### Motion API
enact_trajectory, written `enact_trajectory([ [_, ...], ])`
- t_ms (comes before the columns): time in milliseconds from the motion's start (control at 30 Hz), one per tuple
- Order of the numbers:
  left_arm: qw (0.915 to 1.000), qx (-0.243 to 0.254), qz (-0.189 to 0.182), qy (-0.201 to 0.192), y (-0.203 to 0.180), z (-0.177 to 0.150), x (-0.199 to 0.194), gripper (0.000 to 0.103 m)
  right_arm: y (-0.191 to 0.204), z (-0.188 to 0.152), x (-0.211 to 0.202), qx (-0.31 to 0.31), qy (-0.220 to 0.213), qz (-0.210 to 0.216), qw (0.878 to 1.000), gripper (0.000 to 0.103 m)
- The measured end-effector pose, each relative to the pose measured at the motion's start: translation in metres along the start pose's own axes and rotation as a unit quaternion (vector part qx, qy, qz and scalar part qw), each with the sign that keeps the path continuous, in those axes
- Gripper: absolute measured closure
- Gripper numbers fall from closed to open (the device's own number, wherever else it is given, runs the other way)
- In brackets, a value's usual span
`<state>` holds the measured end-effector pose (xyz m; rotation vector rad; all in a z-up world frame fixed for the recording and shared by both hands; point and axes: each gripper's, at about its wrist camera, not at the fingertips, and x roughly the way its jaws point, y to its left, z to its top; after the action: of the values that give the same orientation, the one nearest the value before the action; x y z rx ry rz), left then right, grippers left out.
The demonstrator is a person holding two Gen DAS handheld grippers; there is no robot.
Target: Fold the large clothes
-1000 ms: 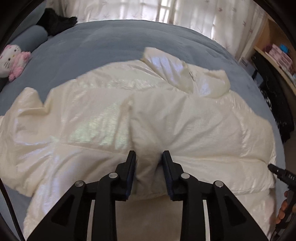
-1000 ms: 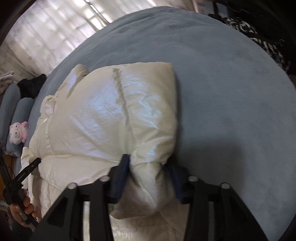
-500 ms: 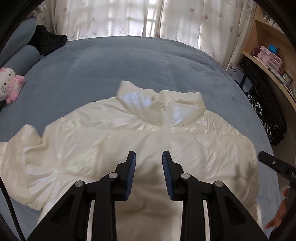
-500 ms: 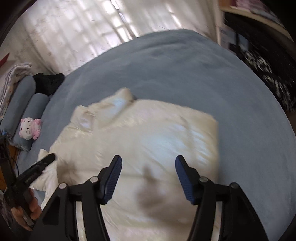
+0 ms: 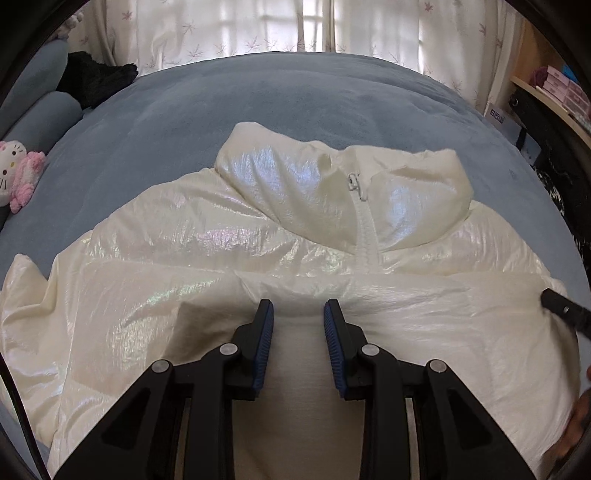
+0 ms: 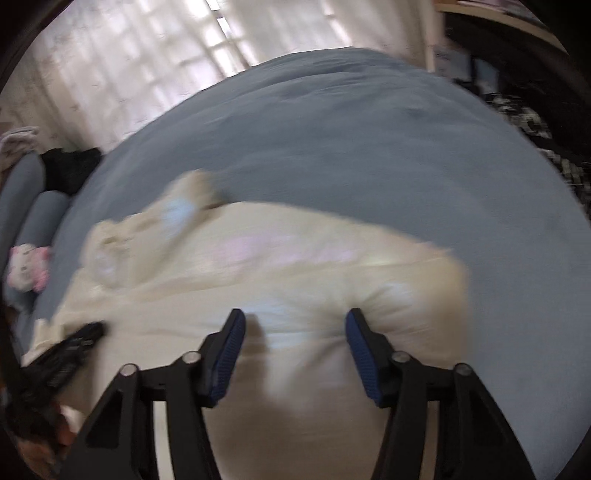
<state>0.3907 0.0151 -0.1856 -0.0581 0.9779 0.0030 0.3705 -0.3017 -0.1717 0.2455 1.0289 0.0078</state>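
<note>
Surroundings noted: white curtains [image 5: 258,29] behind the bed [image 5: 295,99], a plush toy [image 5: 18,173] and a black garment [image 5: 96,81] at its left edge, shelving [image 5: 554,92] at right. The cream puffer jacket [image 5: 258,258] is spread on the bed, collar [image 5: 332,192] and zipper away from the cameras. The left gripper [image 5: 298,314] is angled down over the folded hem; its jaws are narrowly parted, seemingly pinching fabric. The right gripper [image 6: 293,325] view is blurred; its jaws, just closing, stand wider, with padding bulging between them, grip uncertain.
</note>
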Motion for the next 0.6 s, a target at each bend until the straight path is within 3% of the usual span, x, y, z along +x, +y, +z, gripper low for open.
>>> enact_trajectory([
  [133, 1.0, 0.008, 0.003, -0.002, 0.0, -0.001, 0.003, 0.075, -0.034, -0.002, -0.002, 0.014, 0.001, -0.04, 0.999, 0.052],
  [267, 0.9999, 0.012, 0.01, -0.004, -0.002, 0.0, -0.01, 0.075, -0.049, -0.005, -0.02, 0.038, -0.003, -0.042, 0.998, 0.052],
  [400, 0.9997, 0.015, -0.013, -0.016, -0.002, -0.007, -0.041, 0.074, -0.034, -0.017, -0.054, 0.038, -0.022, -0.013, 0.999, 0.051],
  [600, 0.9986, 0.018, -0.044, -0.022, 0.003, -0.038, -0.076, 0.072, 0.014, -0.048, -0.078, 0.004, -0.018, 0.042, 0.999, 0.051],
])
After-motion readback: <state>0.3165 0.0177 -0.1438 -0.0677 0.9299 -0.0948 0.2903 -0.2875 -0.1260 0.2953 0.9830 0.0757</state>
